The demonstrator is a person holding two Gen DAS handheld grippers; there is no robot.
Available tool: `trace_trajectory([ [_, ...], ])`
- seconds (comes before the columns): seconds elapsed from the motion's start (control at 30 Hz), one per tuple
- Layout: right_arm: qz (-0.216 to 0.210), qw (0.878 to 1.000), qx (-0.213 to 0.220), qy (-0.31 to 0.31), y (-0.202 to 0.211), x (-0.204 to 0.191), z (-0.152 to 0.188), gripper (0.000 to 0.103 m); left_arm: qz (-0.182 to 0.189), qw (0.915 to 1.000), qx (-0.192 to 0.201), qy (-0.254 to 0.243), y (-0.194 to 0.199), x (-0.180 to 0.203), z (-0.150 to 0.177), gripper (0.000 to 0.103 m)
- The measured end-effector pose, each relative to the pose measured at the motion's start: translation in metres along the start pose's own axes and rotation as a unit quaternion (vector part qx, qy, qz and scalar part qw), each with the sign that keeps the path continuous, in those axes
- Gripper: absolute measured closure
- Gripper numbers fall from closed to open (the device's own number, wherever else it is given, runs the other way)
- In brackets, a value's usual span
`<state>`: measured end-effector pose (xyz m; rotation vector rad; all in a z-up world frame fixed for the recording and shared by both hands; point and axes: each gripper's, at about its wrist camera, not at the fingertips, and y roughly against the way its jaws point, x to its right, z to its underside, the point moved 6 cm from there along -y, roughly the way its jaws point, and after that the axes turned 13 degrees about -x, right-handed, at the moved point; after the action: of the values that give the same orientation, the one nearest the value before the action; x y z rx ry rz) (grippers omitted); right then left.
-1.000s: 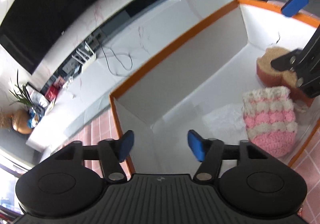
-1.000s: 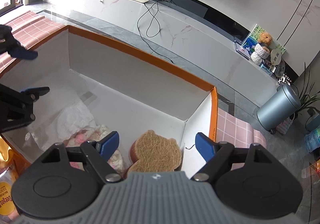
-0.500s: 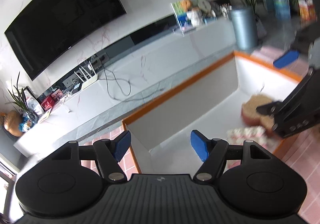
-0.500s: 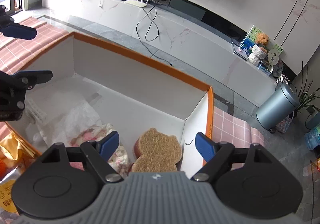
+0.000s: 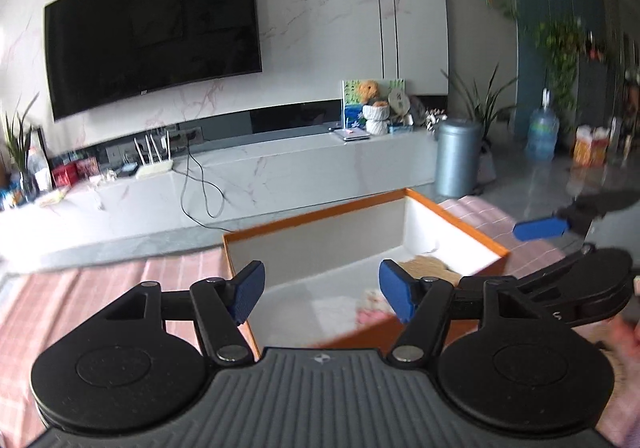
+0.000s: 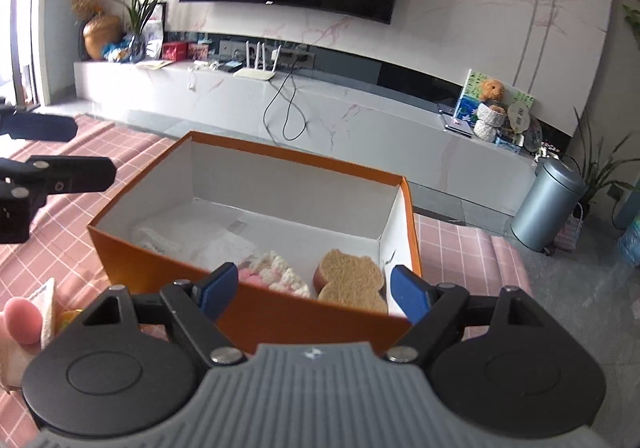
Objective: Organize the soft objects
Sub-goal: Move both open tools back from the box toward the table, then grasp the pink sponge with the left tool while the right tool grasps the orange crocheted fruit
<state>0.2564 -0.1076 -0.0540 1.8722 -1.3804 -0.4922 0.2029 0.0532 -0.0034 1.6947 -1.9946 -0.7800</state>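
An orange box point(image 6: 280, 320) with white inner walls stands on a pink checked cloth. Inside it lie a pink and white crocheted piece point(image 6: 276, 272), a brown bear-shaped sponge point(image 6: 352, 276) and a crumpled white wrapper point(image 6: 208, 244). My right gripper point(image 6: 313, 288) hovers open just before the box's near wall, holding nothing. My left gripper point(image 5: 320, 288) hangs over the box's left near corner point(image 5: 240, 288); its jaws are closing slightly with nothing between them. In the left wrist view the sponge point(image 5: 428, 264) and the crocheted piece point(image 5: 372, 308) show only in part.
The pink checked cloth point(image 6: 80, 216) covers the surface around the box. A fingertip point(image 6: 22, 320) and a beige item point(image 6: 48, 304) sit at the lower left of the right wrist view. Beyond are a marble TV bench point(image 6: 360, 120) and a grey bin point(image 6: 548, 204).
Both grippers have drawn back and upward out of the box, so the box now sits lower and smaller in both views. The left gripper has rolled level. The soft items stayed inside.
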Motion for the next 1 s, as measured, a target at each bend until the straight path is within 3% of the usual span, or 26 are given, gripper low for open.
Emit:
trace_trajectory([
  [0.1,-0.003,1.0,0.013,-0.028,0.014,-0.01,0.022,0.021,0.02,0.9992,0.011,0.033,0.017,-0.012,0.019,0.028],
  [0.27,-0.008,0.997,0.026,-0.067,0.033,-0.032,0.062,0.021,0.004,0.9941,0.018,0.107,0.037,-0.043,0.062,0.036],
  [0.43,-0.028,0.997,0.011,-0.076,0.032,-0.054,0.092,0.021,-0.025,0.9885,-0.022,0.148,0.038,-0.07,0.098,0.046],
  [0.53,-0.047,0.997,-0.008,-0.063,0.028,-0.071,0.099,0.021,-0.034,0.9906,-0.042,0.125,0.035,-0.069,0.113,0.046],
  [0.7,-0.082,0.995,-0.035,-0.043,0.018,-0.096,0.104,0.026,-0.074,0.9924,-0.087,0.047,0.017,-0.06,0.132,0.05],
  [0.87,-0.103,0.994,-0.045,-0.012,0.011,-0.113,0.1,0.033,-0.062,0.9904,-0.123,-0.004,-0.001,-0.058,0.153,0.05],
  [0.93,-0.109,0.993,-0.049,-0.002,0.007,-0.118,0.097,0.034,-0.073,0.9883,-0.134,-0.009,-0.007,-0.063,0.155,0.042],
  [1.0,-0.116,0.992,-0.054,0.009,0.001,-0.123,0.095,0.036,-0.061,0.987,-0.148,0.001,-0.014,-0.07,0.158,0.04],
])
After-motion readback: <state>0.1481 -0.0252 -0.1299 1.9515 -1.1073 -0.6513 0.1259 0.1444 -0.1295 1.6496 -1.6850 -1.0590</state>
